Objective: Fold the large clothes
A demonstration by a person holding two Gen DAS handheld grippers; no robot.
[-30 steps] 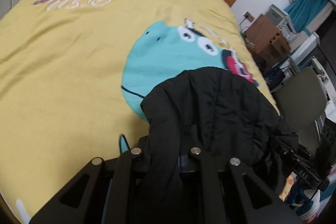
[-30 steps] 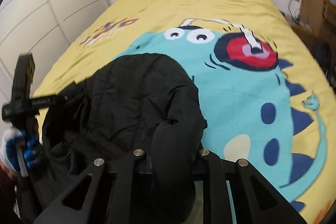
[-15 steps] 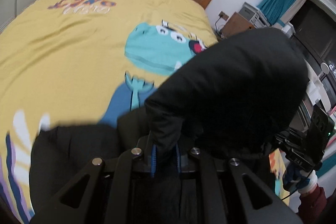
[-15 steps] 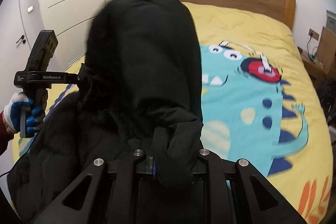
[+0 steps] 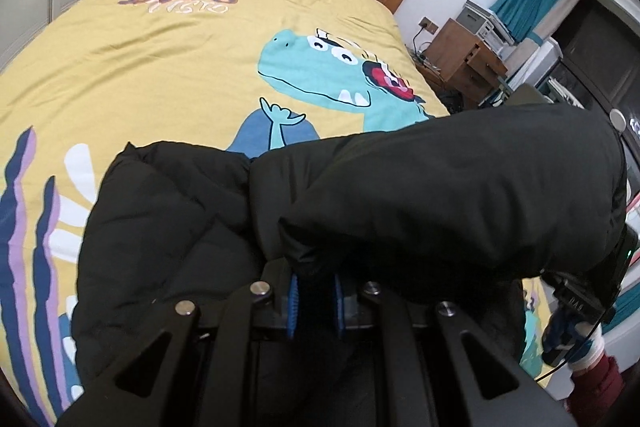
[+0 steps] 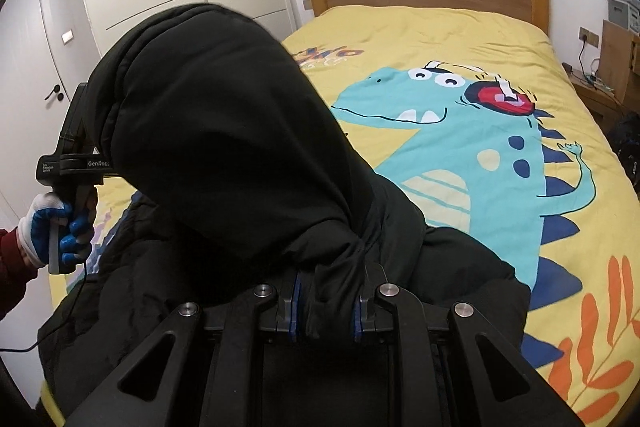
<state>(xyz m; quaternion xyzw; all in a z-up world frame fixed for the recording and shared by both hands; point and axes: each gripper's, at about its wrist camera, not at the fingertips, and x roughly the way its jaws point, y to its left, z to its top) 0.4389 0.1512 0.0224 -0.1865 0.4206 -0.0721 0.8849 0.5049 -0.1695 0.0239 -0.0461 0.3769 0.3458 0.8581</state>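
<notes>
Both my left tool and right tool are clamped on the black jacket, lower centre. If that slick padding slips out, the fold collapses onto the bed

Even, soft indoor light — sharp in the middle, fisheye bending and dark vignette at the edges.
</notes>
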